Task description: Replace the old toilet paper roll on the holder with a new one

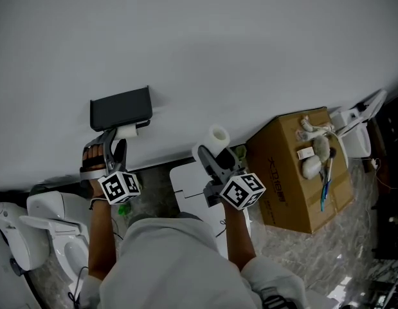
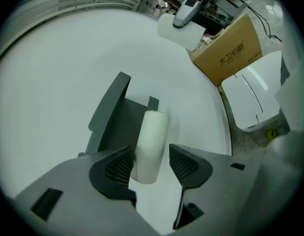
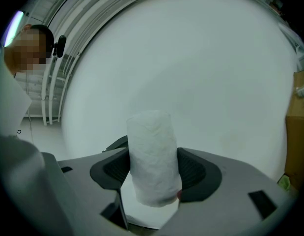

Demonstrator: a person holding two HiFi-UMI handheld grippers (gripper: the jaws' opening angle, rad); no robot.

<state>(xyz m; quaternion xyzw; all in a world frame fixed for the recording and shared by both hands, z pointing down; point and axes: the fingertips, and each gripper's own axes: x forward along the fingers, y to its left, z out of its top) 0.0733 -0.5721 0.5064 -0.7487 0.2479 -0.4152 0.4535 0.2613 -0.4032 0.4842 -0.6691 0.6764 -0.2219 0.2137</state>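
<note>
A black holder [image 1: 119,108] is fixed to the white wall, with the thin old roll [image 1: 126,131] on it under its shelf. My left gripper [image 1: 115,145] reaches up to that roll. In the left gripper view the old roll [image 2: 152,139] stands between the open jaws of my left gripper [image 2: 151,157], with a gap at the right pad, and the holder [image 2: 110,114] is behind it. My right gripper [image 1: 211,156] is shut on the new white roll [image 1: 215,139], held off the wall to the right. The right gripper view shows the new roll [image 3: 152,156] pressed between both pads of my right gripper [image 3: 152,175].
A brown cardboard box [image 1: 301,179] with small items on top stands at the right, beside a white toilet [image 1: 354,134]. A white toilet [image 1: 54,227] sits at the lower left. A white panel [image 1: 186,185] lies on the floor below the wall.
</note>
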